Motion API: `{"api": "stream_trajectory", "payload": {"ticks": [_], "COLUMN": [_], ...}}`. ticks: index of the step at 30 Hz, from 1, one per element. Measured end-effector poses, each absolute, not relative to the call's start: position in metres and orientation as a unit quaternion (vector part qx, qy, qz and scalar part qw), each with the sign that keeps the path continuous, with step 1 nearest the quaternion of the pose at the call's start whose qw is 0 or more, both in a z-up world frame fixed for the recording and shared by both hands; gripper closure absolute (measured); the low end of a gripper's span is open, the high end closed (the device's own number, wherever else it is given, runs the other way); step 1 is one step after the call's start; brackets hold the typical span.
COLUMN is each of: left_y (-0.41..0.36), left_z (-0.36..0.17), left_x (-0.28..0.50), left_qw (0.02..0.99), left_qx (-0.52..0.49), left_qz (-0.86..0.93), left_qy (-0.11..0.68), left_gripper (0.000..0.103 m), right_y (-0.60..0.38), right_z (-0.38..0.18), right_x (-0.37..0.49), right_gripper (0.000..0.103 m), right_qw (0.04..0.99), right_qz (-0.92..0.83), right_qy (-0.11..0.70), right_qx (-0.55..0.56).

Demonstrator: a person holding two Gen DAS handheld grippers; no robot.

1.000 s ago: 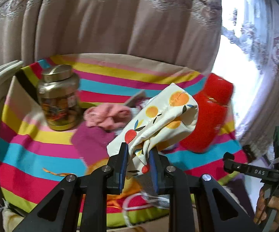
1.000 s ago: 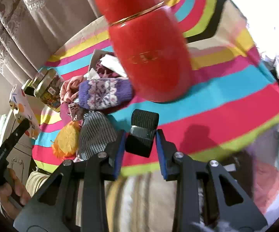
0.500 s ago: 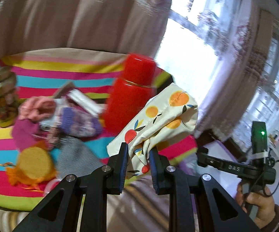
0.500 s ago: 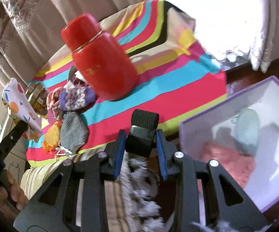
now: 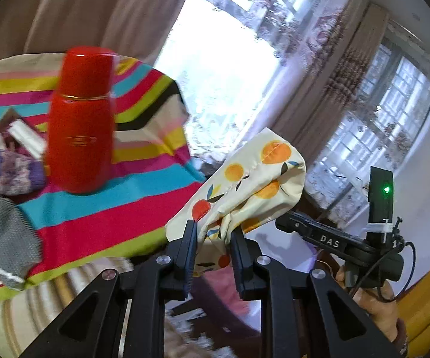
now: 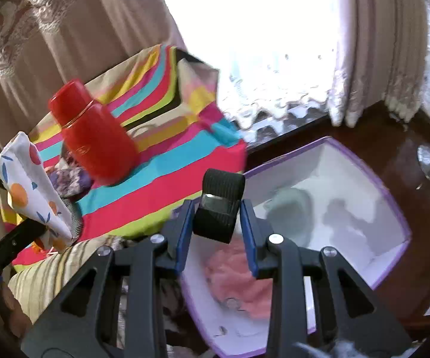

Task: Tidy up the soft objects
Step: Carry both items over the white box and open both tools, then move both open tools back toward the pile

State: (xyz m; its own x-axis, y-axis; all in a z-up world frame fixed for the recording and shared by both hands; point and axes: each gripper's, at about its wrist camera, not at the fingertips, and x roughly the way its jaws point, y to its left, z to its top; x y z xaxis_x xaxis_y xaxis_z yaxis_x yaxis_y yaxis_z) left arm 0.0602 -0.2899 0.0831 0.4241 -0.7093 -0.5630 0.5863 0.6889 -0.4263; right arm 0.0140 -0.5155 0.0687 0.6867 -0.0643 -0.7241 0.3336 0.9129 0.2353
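The purple-edged box (image 6: 372, 179) is the landmark for the coming move. The right hand-held gripper (image 6: 217, 208) is clamped on a black ribbed fabric roll (image 6: 219, 203), and in the right wrist view that roll hangs over the box's near-left corner, its long axis running roughly up and away along the fingers, so the open white interior lies just ahead and to the right. A drop there would likely need only a short carry forward and a release. A pink soft item (image 6: 238, 274) and a pale greenish one (image 6: 289, 205) already lie inside the box. The left hand-held gripper (image 5: 213, 244) is closed on a cream fruit-print cloth pouch (image 5: 244, 185), whose long axis tilts up and to the right from the jaws. It is held off the edge of the striped desk (image 5: 119, 205), to the left of the box in the right wrist view, so the right hand appears nearer to the box. More soft pieces, a purple knit item (image 5: 12, 173) and a grey knit item (image 5: 9, 238), lie on the desk beside a red flask (image 5: 80, 125), on the flask's side away from the box. The flask bears a gold oval emblem too small to read; the right device in the left wrist view is lettered "DAS".
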Motion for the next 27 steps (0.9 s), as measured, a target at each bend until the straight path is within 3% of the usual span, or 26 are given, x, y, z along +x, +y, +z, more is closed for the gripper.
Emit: {"api": "stream_trajectory", "payload": {"ticks": [10, 12, 14, 16, 18, 27], "left_y": [-0.34, -0.346, -0.354, -0.356, -0.355, -0.326], "left_z": [0.082, 0.082, 0.082, 0.081, 0.081, 0.09], "left_x": [0.055, 0.056, 0.056, 0.054, 0.054, 0.056], "left_qw": [0.81, 0.803, 0.799, 0.797, 0.799, 0.827], "left_qx": [-0.08, -0.081, -0.078, -0.078, -0.079, -0.078], "left_qz": [-0.438, -0.449, -0.456, -0.46, -0.458, -0.419], "left_qy": [0.382, 0.383, 0.384, 0.383, 0.381, 0.366], "left_gripper": [0.08, 0.074, 0.063, 0.053, 0.046, 0.035], "right_y": [-0.551, -0.555, -0.559, -0.563, -0.563, -0.542], "right_z": [0.08, 0.082, 0.084, 0.086, 0.088, 0.101], "right_x": [-0.007, -0.009, -0.012, -0.014, -0.015, -0.011], "right_gripper": [0.066, 0.066, 0.059, 0.039, 0.031, 0.018], "right_qw": [0.902, 0.902, 0.901, 0.901, 0.9, 0.906], "right_qz": [-0.172, -0.184, -0.197, -0.21, -0.224, -0.246], "right_qy": [0.361, 0.356, 0.351, 0.346, 0.342, 0.327], "right_qx": [0.167, 0.163, 0.161, 0.157, 0.149, 0.105]}}
